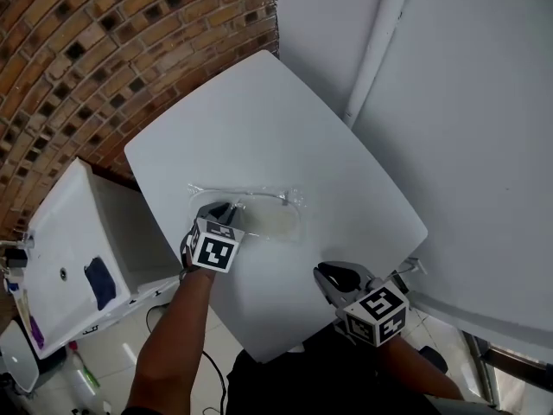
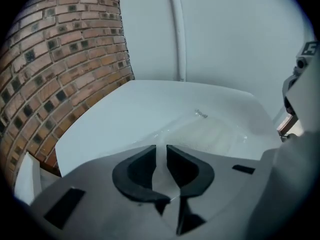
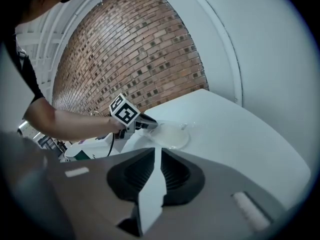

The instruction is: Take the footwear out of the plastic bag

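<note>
A clear plastic bag (image 1: 252, 204) lies flat in the middle of the white table (image 1: 259, 119). Inside it shows a pale, flat piece of footwear (image 1: 275, 222). My left gripper (image 1: 226, 211) is at the bag's left end. In the left gripper view its jaws (image 2: 161, 153) stand a narrow gap apart, with a strip of the bag's film (image 2: 200, 134) running between them and not pinched. My right gripper (image 1: 327, 275) hovers over the table's near corner, well clear of the bag. It is slightly open with nothing between its fingers (image 3: 156, 156). In the right gripper view the bag (image 3: 171, 135) lies ahead.
A curved brick wall (image 1: 86, 50) rises behind the table on the left. A white sink unit (image 1: 60, 249) with a blue cloth (image 1: 99, 282) stands below the table's left edge. A white pipe (image 1: 376, 50) runs up the pale wall at the back right.
</note>
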Tool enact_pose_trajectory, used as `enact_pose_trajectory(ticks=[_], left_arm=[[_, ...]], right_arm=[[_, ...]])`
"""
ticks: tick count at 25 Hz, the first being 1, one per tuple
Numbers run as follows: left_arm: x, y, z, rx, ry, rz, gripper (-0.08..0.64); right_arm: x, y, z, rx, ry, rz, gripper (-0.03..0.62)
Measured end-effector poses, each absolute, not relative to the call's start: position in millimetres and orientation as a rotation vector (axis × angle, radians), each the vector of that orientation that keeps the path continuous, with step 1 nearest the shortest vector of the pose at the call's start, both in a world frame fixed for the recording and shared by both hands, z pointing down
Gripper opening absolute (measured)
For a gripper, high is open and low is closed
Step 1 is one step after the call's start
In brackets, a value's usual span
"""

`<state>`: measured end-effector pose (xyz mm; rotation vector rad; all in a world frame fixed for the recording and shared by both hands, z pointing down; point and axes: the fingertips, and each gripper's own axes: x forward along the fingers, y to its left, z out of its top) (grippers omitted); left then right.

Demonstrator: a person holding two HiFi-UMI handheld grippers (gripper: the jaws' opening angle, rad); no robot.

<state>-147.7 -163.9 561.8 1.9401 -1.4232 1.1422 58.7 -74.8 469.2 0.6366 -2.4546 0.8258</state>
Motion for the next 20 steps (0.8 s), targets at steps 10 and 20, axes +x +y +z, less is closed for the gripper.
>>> enact_pose_trajectory(ticks=[10, 20], left_arm=[[-137.0, -164.5, 566.2, 1.963, -1.366, 1.039, 0.345], [-118.7, -136.6, 573.0, 1.890, -1.217, 1.019, 0.299]], right_arm=[[62.1, -82.6, 486.0, 0.619, -2.444, 0.863, 0.040], [70.3, -80.4, 488.6, 0.660, -2.429, 0.879, 0.040]])
